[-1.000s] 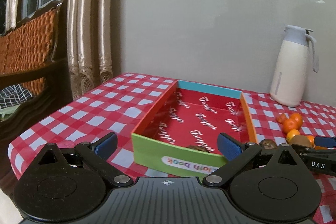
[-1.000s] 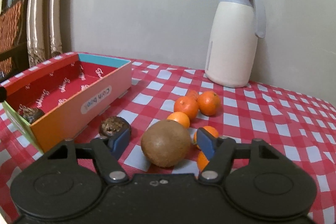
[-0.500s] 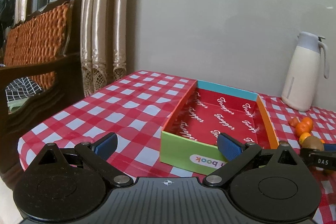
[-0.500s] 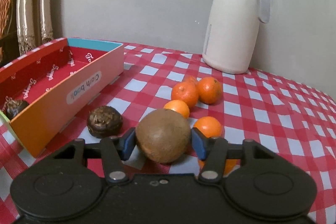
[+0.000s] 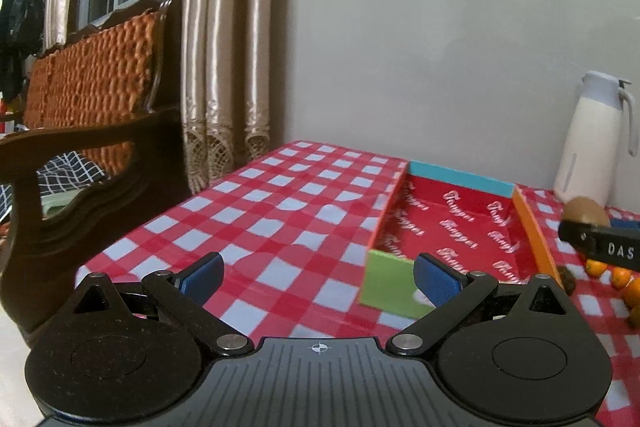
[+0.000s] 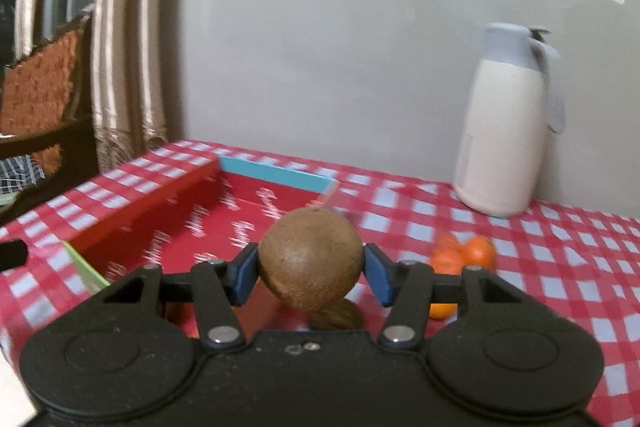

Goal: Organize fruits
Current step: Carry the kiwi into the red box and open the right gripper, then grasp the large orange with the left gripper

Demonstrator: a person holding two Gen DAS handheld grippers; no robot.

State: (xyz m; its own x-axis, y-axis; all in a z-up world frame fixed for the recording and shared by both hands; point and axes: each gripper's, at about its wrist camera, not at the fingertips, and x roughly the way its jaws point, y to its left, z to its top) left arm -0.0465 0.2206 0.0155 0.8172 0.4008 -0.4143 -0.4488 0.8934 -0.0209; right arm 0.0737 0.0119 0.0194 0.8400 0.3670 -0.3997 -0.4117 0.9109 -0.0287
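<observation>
My right gripper [image 6: 311, 273] is shut on a round brown fruit [image 6: 310, 259], lifted off the checked cloth beside the near right side of the colourful box [image 6: 276, 171]. From the left wrist view the same brown fruit [image 5: 586, 211] hangs just right of the box [image 5: 460, 177], whose red floor shows. My left gripper [image 5: 318, 277] stands open with nothing between its blue pads, over the cloth left of the box's green end. Small oranges [image 6: 466, 253] lie right of the held fruit, and a dark wrinkled fruit [image 6: 334, 317] lies beneath it.
A white jug [image 6: 506, 131] stands at the back right against the wall. A wooden chair with an orange woven back [image 5: 92, 83] and curtains [image 5: 216, 59] flank the table's left edge. More oranges [image 5: 624, 279] show at the left wrist view's right edge.
My right gripper closed on the brown fruit and raised it leftward toward the box. My left gripper drew left, away from the box, still open.
</observation>
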